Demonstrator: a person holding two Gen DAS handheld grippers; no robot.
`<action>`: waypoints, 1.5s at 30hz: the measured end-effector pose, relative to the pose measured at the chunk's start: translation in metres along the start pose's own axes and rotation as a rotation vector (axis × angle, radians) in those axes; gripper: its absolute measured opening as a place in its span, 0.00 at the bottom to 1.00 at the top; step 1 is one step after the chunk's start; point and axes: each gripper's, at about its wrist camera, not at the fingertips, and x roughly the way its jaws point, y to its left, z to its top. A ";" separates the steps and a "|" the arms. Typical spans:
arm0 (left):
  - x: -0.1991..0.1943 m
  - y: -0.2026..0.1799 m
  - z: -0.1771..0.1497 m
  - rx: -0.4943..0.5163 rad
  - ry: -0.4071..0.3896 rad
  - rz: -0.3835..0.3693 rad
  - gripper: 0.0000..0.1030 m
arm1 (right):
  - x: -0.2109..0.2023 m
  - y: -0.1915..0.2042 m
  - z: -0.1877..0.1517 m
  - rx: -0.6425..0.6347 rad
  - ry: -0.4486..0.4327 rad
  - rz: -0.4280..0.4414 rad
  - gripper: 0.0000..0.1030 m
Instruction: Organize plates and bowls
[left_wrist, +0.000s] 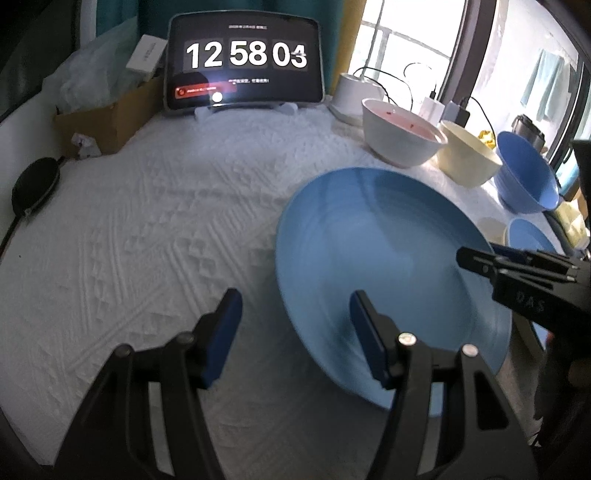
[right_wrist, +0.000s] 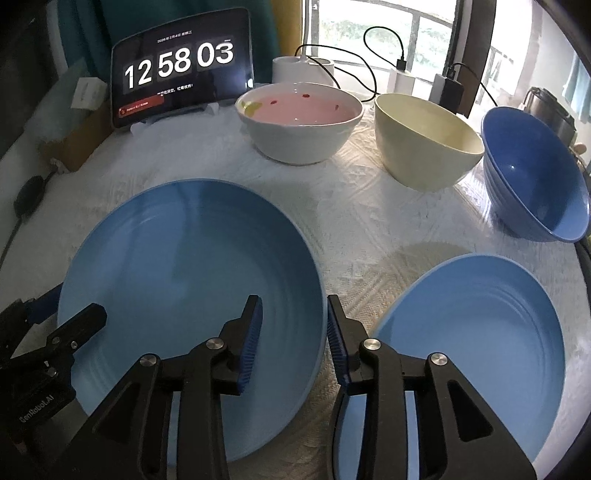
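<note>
I take the large blue plate (right_wrist: 184, 280) as my landmark; it lies flat on the bench (right_wrist: 351, 236), which carries a white textured cloth.

At the plate's left edge, my left gripper (right_wrist: 70, 310) stands with its jaws apart, straddling the rim without pressing on it. At the plate's right edge, my right gripper (right_wrist: 293, 328) likewise straddles the rim, one pad over the plate's well and one outside; the jaws are apart and nothing is clamped.

Right of the landmark, just beside it, lies a smaller blue plate (right_wrist: 476, 332). Beyond the landmark stand a white bowl (right_wrist: 299, 122), a cream bowl (right_wrist: 424, 140) and a blue bowl (right_wrist: 535, 177).

Judgement: the large plate appears set in its place. The next move calls for clearing both grippers, then seating the smaller plate squarely on the landmark.
</note>
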 end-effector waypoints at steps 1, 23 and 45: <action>0.000 0.000 0.000 0.003 0.000 -0.002 0.60 | 0.000 0.001 0.000 -0.004 -0.001 -0.003 0.35; -0.021 -0.007 -0.009 0.007 -0.034 -0.027 0.42 | -0.032 0.001 -0.010 -0.022 -0.082 0.041 0.20; -0.048 -0.057 -0.012 0.076 -0.076 -0.061 0.42 | -0.075 -0.041 -0.026 0.061 -0.172 0.055 0.20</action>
